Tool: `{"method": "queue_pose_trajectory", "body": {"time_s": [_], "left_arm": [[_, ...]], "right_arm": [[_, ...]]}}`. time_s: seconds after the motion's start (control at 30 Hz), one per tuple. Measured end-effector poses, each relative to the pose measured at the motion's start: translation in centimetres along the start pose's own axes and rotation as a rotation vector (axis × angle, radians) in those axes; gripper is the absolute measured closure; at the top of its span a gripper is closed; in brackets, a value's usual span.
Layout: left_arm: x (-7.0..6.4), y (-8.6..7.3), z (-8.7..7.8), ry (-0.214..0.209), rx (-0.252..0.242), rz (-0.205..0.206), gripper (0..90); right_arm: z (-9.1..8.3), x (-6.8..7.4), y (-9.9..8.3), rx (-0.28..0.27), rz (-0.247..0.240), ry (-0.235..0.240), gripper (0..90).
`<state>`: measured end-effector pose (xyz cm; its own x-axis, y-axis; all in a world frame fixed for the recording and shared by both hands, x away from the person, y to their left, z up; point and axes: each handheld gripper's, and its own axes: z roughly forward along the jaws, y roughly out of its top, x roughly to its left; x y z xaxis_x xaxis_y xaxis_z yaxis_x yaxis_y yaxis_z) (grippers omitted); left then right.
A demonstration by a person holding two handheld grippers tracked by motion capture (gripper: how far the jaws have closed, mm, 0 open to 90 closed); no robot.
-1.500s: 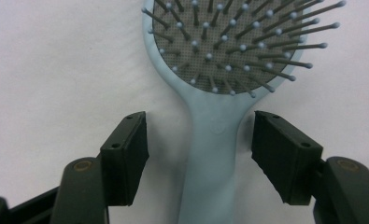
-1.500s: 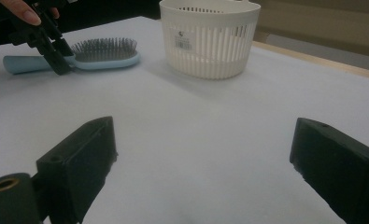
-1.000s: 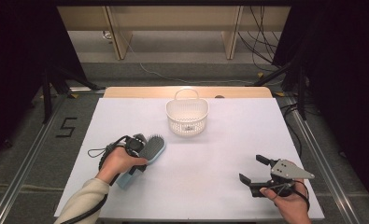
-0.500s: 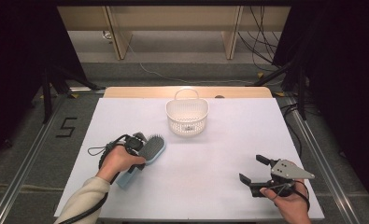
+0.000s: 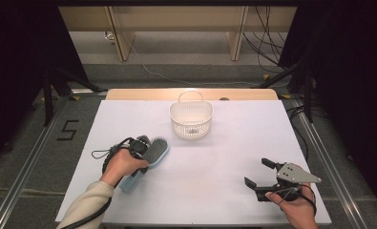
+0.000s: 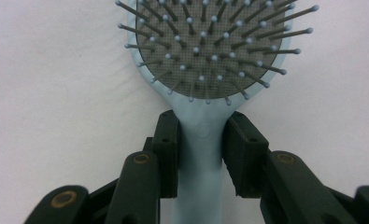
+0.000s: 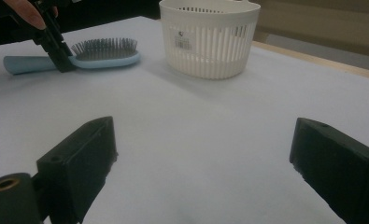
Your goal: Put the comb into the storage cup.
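Observation:
A light blue hairbrush [image 5: 156,151] with a grey bristle pad lies flat on the white table, bristles up, left of centre. My left gripper [image 5: 141,147] is shut on its neck, just below the head. In the left gripper view the two jaws press both sides of the blue handle [image 6: 198,163], under the hairbrush head [image 6: 210,46]. My right gripper [image 5: 256,172] rests near the front right edge, open, with nothing between its jaws. The right gripper view looks across the bare table between the wide right gripper [image 7: 205,158] jaws to the hairbrush [image 7: 102,56] and the left gripper [image 7: 56,46].
A white slatted plastic basket [image 5: 191,119] with a handle stands at the back centre of the table; it shows as the basket [image 7: 209,37] beyond the right jaws. A wooden strip [image 5: 143,94] runs along the far table edge. Dark stands flank both sides.

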<state>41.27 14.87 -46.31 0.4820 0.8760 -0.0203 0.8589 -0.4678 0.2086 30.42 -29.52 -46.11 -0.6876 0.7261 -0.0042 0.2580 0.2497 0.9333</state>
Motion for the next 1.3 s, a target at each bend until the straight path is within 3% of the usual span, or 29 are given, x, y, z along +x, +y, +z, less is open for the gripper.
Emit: {"method": "queue_pose_trajectory", "body": {"time_s": [1.3], "left_arm": [[0.04, -0.31, -0.02, -0.012, -0.024, 0.003, 69.6]], "right_arm": [[-0.05, -0.04, 0.00, -0.003, 0.000, 0.002, 8.0]]}}
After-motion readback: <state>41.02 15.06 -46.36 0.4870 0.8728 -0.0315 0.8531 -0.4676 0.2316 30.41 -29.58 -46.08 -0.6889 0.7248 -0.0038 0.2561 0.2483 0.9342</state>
